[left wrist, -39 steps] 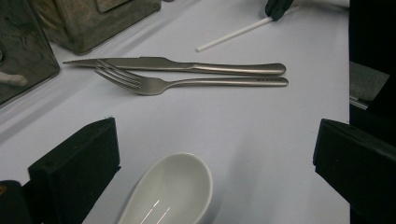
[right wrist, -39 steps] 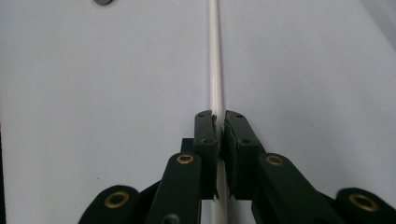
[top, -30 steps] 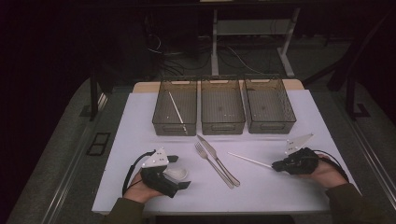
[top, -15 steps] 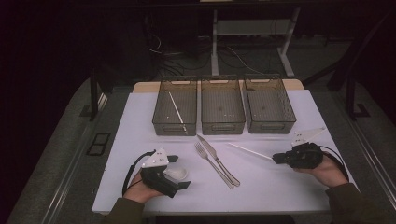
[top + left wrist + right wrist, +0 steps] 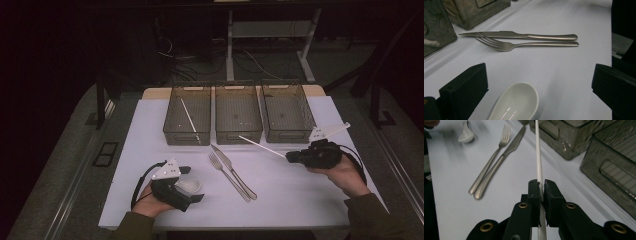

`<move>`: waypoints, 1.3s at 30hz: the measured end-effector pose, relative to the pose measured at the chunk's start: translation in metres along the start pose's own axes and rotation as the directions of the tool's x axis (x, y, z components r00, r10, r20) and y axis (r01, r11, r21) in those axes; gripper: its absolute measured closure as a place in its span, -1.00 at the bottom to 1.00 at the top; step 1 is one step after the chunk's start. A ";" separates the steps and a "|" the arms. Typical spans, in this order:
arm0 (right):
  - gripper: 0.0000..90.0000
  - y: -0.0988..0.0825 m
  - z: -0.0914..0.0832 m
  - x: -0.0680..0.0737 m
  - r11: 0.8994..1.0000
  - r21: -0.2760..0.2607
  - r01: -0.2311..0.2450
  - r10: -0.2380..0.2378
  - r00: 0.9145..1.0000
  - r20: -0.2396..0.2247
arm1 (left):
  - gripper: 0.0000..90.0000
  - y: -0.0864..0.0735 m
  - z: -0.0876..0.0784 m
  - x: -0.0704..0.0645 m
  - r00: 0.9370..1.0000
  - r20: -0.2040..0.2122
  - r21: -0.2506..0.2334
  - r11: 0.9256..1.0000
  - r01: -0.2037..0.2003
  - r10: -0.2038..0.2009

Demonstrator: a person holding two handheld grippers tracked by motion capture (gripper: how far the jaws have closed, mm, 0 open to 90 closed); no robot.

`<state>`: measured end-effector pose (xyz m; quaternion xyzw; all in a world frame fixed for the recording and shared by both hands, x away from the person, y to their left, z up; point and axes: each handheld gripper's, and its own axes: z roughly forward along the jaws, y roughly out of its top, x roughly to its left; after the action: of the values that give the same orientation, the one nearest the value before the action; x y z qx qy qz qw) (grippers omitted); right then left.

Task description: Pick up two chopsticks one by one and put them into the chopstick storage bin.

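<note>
three bins (image 5: 238, 116), two chopsticks (image 5: 261, 146), fork (image 5: 227, 176), knife (image 5: 234, 171), spoon (image 5: 188, 186)

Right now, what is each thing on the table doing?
Right hand-held gripper: shut on a white chopstick.
White chopstick: held off the table, tip toward the bins.
Left hand-held gripper: open, around the spoon.
Spoon: lying on the table, not gripped.
Fork: flat, beside the knife.
Knife: flat on the table.
Left bin: holds one chopstick.
Second chopstick: lying in the left bin.
Middle bin: empty.
Right bin: empty.
</note>
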<state>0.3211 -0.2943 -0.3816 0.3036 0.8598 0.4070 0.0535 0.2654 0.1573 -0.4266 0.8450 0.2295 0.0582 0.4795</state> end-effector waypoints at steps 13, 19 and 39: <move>0.87 0.050 0.020 0.010 1.000 -0.008 -0.005 0.005 1.000 0.024 | -1.00 0.000 0.000 -0.001 1.000 0.001 -0.003 1.000 -0.002 0.002; 0.87 0.071 0.034 0.011 1.000 -0.015 -0.011 0.011 0.999 0.031 | -1.00 0.000 0.000 -0.001 1.000 0.002 -0.004 1.000 -0.001 0.001; 0.87 0.155 0.100 0.019 0.996 0.012 -0.084 0.082 0.990 0.118 | -1.00 0.001 0.000 -0.001 1.000 0.013 -0.017 1.000 0.003 -0.003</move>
<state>0.4138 -0.1422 -0.3317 0.3629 0.8453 0.3829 0.0844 0.2646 0.1563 -0.4251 0.8408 0.2274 0.0542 0.4883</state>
